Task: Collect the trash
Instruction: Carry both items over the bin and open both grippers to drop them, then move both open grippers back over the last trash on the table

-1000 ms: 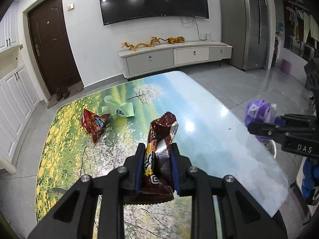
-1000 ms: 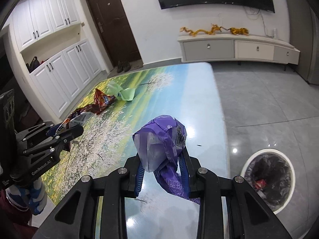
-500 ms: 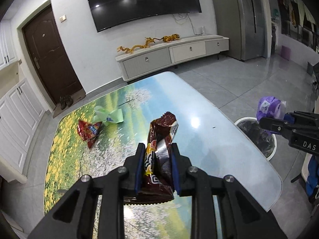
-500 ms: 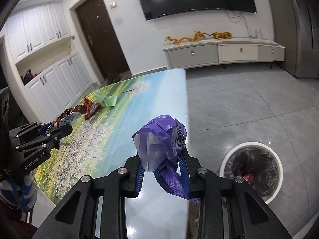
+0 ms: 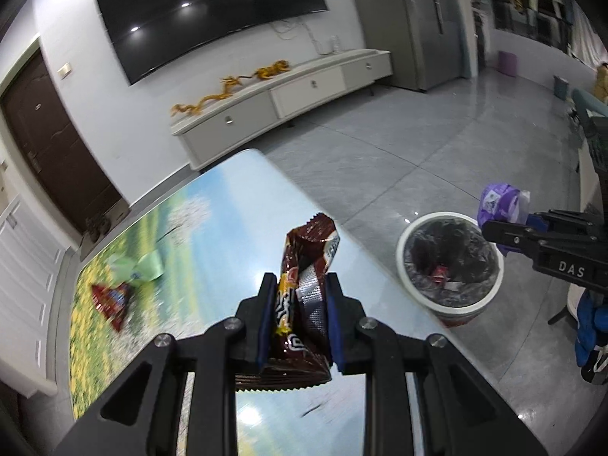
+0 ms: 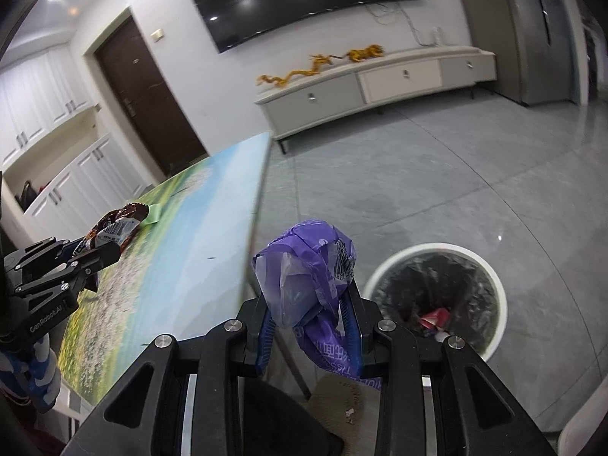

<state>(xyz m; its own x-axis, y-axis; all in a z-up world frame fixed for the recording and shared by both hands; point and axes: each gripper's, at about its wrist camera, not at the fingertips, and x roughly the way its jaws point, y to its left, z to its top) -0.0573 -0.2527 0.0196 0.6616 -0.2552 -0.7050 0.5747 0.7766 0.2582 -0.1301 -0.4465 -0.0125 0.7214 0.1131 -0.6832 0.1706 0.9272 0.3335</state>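
Note:
My left gripper [image 5: 300, 285] is shut on a brown snack wrapper [image 5: 304, 304], held upright over the table's right side. My right gripper [image 6: 308, 296] is shut on a crumpled purple plastic bag [image 6: 304, 285], just off the table's edge, left of the bin. The white trash bin [image 6: 437, 300] with a black liner stands on the floor, some trash inside. In the left wrist view the bin [image 5: 448, 258] lies to the right, with the right gripper [image 5: 490, 228] and its purple bag [image 5: 501, 201] above its rim. A red wrapper [image 5: 110, 300] and green paper [image 5: 140, 269] lie on the table.
The table [image 5: 212, 228] has a landscape print and a glossy right edge [image 6: 258, 205]. A grey tiled floor surrounds the bin. A white TV cabinet [image 5: 281, 110] and a dark door [image 5: 49, 144] stand at the far wall. Blue cloth [image 5: 592, 326] hangs at the right.
Both grippers have swung to the right toward the bin, rolling as they went. The bin now fills more of both views. Both grips are unchanged.

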